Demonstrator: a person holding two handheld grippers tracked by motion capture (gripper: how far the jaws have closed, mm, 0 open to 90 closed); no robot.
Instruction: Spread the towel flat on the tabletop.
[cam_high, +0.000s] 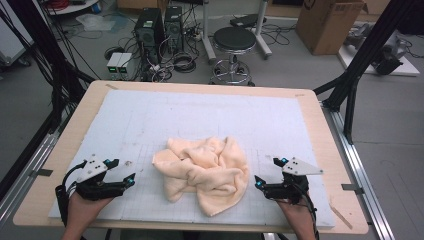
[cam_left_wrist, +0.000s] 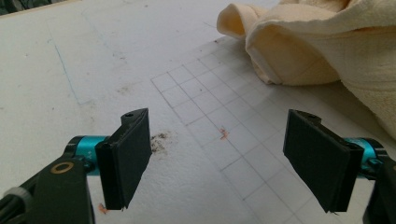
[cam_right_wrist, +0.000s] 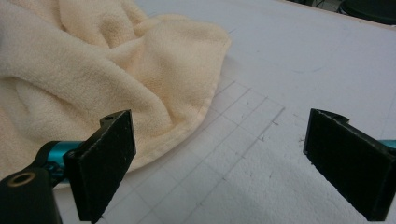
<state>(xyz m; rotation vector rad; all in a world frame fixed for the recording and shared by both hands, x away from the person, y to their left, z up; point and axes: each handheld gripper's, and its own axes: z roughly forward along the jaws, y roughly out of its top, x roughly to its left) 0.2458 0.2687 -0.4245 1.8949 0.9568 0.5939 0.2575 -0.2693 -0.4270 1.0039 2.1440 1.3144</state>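
A crumpled cream towel (cam_high: 205, 172) lies in a heap near the front middle of the white gridded mat (cam_high: 200, 120). My left gripper (cam_high: 124, 172) rests low over the mat to the towel's left, open, with nothing between its fingers. In the left gripper view the towel (cam_left_wrist: 317, 42) lies ahead at the upper right, and the left gripper (cam_left_wrist: 224, 163) has bare mat under it. My right gripper (cam_high: 267, 172) sits to the towel's right, also open and empty. In the right gripper view the towel's hemmed edge (cam_right_wrist: 116, 70) lies just beyond the right gripper (cam_right_wrist: 219, 163).
The mat covers a wooden table (cam_high: 320, 125) with a bare rim all round. Beyond the far edge stand a black stool (cam_high: 234, 42), computer towers (cam_high: 150, 30), cables and a cardboard box (cam_high: 327, 22). Black frame posts (cam_high: 367, 45) rise at the sides.
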